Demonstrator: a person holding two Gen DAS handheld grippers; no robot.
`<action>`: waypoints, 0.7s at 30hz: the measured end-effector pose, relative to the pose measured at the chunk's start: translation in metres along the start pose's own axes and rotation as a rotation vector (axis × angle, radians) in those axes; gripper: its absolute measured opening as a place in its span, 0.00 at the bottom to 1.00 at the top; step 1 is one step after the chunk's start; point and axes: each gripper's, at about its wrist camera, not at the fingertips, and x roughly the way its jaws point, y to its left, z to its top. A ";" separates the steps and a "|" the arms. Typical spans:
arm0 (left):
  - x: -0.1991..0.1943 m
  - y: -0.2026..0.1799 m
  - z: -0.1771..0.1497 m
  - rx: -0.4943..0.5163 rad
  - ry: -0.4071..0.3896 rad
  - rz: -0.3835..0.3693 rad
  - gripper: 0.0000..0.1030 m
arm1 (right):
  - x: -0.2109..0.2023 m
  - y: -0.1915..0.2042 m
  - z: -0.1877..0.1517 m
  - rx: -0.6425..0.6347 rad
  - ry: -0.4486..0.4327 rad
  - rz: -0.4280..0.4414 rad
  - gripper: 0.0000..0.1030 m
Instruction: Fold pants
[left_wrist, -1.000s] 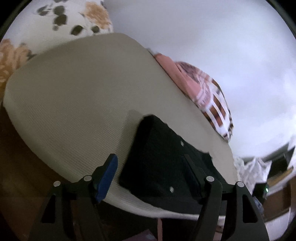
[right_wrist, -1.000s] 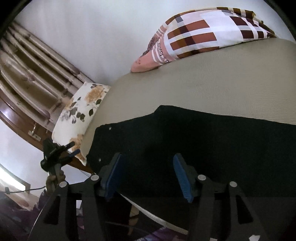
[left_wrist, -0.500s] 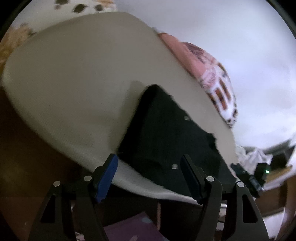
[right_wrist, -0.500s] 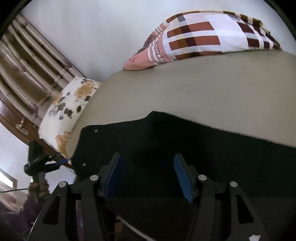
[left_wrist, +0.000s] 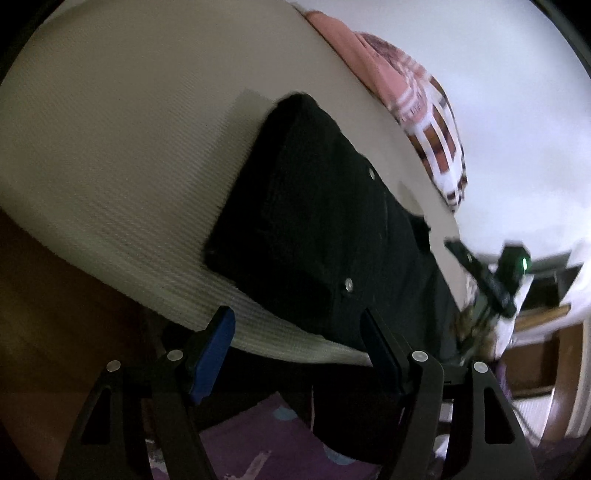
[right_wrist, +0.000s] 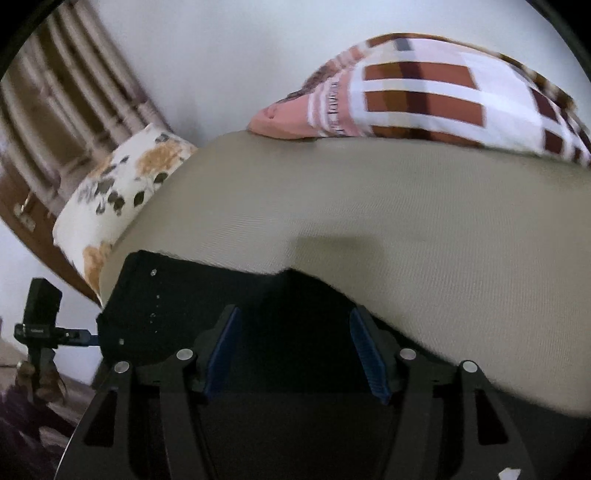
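Black pants (left_wrist: 317, 221) lie flat on a beige mattress (left_wrist: 122, 147), near its front edge, with small metal rivets showing. My left gripper (left_wrist: 297, 350) is open and empty, just off the mattress edge below the pants' near end. In the right wrist view the pants (right_wrist: 184, 302) spread across the bottom, and my right gripper (right_wrist: 295, 354) is open, low over the dark cloth with cloth between its blue pads. The other gripper shows at far left (right_wrist: 40, 325) and, in the left wrist view, at right (left_wrist: 495, 280).
A pink and brown checked pillow (right_wrist: 424, 96) lies at the back of the mattress by the white wall. A floral pillow (right_wrist: 118, 195) lies at the left by a wooden headboard (right_wrist: 74, 96). A purple rug (left_wrist: 266, 443) covers the floor below the bed edge.
My left gripper has pulled back and down off the mattress edge. My right gripper has moved forward and lower over the pants, and the far cloth edge now bulges up between its fingers.
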 end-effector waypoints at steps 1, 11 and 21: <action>0.001 -0.002 -0.001 0.014 0.003 0.005 0.69 | 0.009 0.000 0.004 -0.021 0.023 0.000 0.58; 0.007 0.003 -0.001 0.004 0.010 0.013 0.69 | 0.066 0.004 0.017 -0.136 0.211 0.151 0.30; -0.010 0.012 0.001 -0.016 -0.077 -0.010 0.69 | 0.069 0.000 0.021 -0.110 0.058 -0.003 0.08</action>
